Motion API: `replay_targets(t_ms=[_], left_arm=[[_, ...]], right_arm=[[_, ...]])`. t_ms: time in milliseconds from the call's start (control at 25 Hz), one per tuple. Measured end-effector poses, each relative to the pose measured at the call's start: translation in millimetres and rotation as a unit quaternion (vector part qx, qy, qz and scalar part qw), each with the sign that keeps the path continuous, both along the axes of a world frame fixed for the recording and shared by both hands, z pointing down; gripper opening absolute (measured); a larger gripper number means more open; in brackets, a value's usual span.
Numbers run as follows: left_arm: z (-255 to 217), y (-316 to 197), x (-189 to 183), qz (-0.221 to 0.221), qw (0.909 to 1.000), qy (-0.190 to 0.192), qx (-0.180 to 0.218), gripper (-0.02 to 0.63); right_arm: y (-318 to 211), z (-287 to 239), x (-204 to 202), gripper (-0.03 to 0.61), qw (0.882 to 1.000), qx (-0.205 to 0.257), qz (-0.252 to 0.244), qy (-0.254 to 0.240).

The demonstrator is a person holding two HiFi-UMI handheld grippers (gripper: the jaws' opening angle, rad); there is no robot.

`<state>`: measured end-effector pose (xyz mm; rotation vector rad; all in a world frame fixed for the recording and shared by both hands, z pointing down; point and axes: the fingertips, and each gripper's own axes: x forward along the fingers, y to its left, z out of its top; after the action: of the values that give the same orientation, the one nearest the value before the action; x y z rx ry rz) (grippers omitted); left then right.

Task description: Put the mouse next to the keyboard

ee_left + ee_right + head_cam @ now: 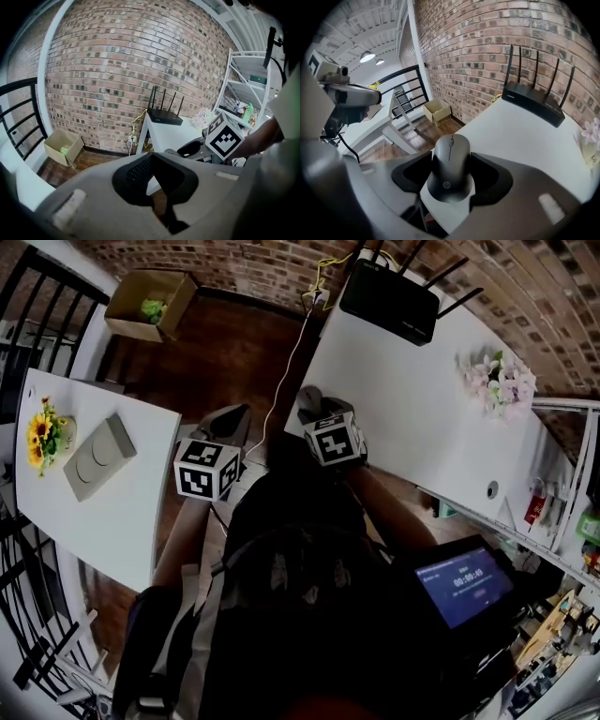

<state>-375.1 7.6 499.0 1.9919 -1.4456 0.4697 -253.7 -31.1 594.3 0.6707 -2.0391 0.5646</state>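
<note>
The right gripper (452, 157) has its two jaws closed against the sides of the mouse (450, 171). The mouse is dark grey, and its front end points toward the router (389, 301). It sits on the same white table (412, 418) as the router, at the table corner along the edge from the router and well apart from it. In the right gripper view the underside of the mouse appears to rest on the table top, just at that corner.

The left gripper (151, 159) has its jaws closed together, and nothing is between them. It is held in the air over the wooden floor, to the side of the router's table, and it points toward the router and the brick wall (131, 61) behind it.

The keyboard (98, 457) is light grey. It lies on a second white table (112, 521), which stands across a strip of floor from the router's table, so the keyboard is far from both the router and the mouse. A bunch of sunflowers (42, 432) stands just beside the keyboard, on the side away from the router. Some pale pink flowers (497, 381) lie on the router's table, near the router. An open cardboard box (150, 304) stands on the floor by the wall, well apart from the router.
</note>
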Motion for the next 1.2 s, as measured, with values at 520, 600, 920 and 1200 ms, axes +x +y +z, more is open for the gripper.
replay_targets(t_ms=[520, 600, 920, 1200], left_arm=[[-3, -25, 19, 0.07, 0.9973, 0.016, 0.016, 0.002], [-2, -29, 23, 0.073, 0.9972, 0.01, 0.014, 0.002], [-6, -42, 37, 0.104, 0.9945, 0.005, 0.013, 0.002], [-4, -49, 44, 0.12, 0.9927, 0.005, 0.011, 0.003]], right_arm=[[-1, 2, -8, 0.264, 1.0, 0.006, -0.003, 0.003], [-1, 3, -8, 0.264, 1.0, 0.006, -0.006, 0.001], [2, 1, -8, 0.265, 1.0, 0.001, -0.003, -0.012], [1, 2, -7, 0.265, 1.0, 0.004, 0.0, -0.015]])
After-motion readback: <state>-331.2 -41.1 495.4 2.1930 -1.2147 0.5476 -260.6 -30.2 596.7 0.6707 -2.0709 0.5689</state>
